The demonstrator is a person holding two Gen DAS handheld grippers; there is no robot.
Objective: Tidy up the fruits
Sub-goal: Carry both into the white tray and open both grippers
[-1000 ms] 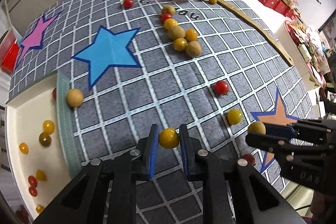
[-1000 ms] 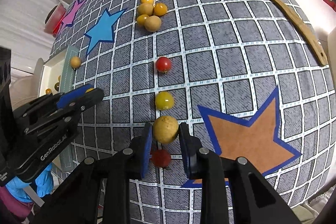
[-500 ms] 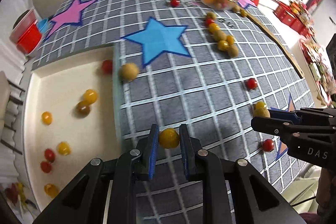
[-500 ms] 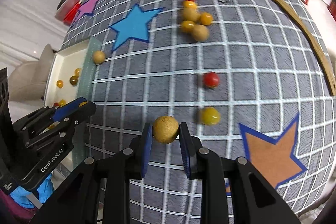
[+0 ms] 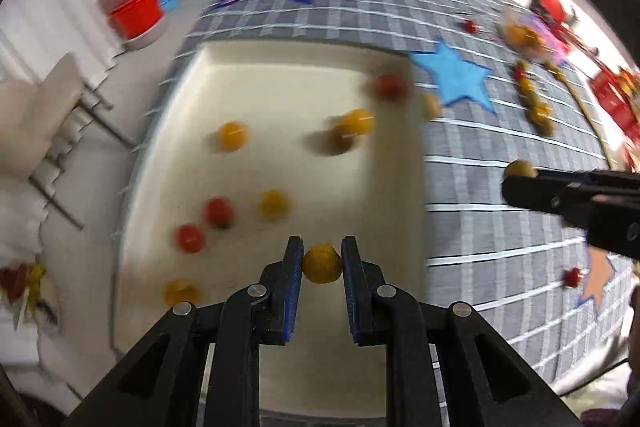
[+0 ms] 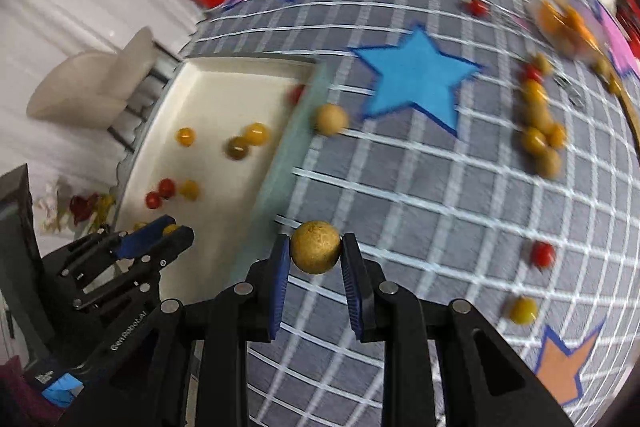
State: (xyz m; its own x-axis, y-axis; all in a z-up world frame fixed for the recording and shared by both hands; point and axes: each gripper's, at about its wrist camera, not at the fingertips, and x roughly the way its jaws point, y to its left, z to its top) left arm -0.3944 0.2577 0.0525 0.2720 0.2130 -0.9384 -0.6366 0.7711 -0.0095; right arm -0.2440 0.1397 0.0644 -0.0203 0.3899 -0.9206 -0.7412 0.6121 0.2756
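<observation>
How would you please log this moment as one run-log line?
left gripper: shut on yellow tomato, over tray | right gripper: shut on tan fruit, over tablecloth

My far bowl of fruit (image 6: 568, 23) a motion-smeared blur, its contents uncountable, beside the worktop's (image 6: 440, 195) cut-off edge.

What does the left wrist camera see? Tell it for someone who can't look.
The left gripper pinches a small yellow fruit above a cream tray holding blurry red and yellow fruits. The right gripper reaches in over the grey checked cloth.
</observation>
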